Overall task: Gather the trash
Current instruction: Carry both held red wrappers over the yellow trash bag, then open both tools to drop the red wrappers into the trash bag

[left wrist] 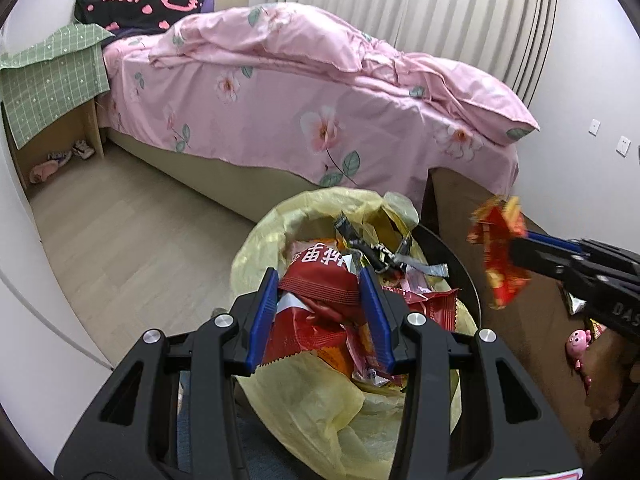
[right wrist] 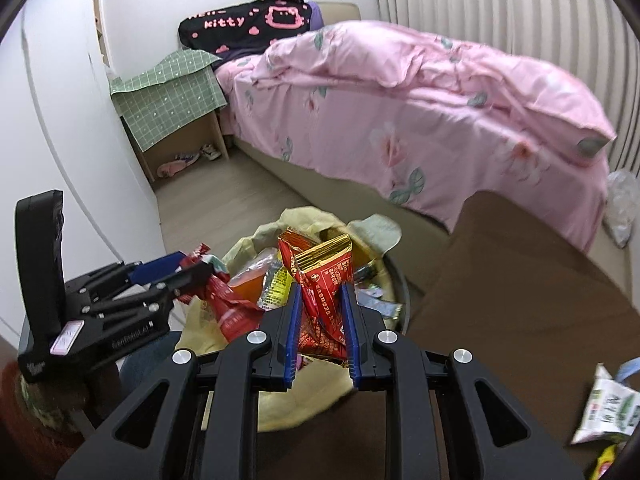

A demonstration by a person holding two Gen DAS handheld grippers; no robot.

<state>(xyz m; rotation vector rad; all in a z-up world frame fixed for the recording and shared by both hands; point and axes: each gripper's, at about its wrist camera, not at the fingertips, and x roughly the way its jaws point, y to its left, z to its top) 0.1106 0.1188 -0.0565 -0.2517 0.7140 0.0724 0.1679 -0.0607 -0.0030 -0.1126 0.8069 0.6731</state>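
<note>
- Left gripper clamps a crumpled dark-red snack packet with white lettering, blue pads pressing both sides; it hangs right over the mouth of the round bin lined with a pale yellow plastic bag.
- Right gripper is clamped on a red-and-gold foil wrapper. The wrapper stands roughly upright between the pads, long axis running up out of the gripper.
- Key relation: the bin opening lies just ahead of and below both grippers. In the left wrist view the right gripper sits off to the bin's right, its wrapper over or just outside the rim; can't tell which. In its own view the wrapper lines up with the bag mouth.
- Judgement: left is nearer to a drop; right probably needs to come further in over the mouth.
- Bin already heaped with mixed foil and plastic wrappers, piled near rim level, so dropped pieces could slide off.
- The grippers converge on one opening and could bump.
- More trash to collect: white-and-green printed packet lies on the dark brown surface at lower right of the right wrist view; one more small wrapper edge below it, too cut off to identify.
- Around: bed with pink floral quilt behind the bin, green checked cloth over a bedside stand, pink toy figure near the right gripper.
</note>
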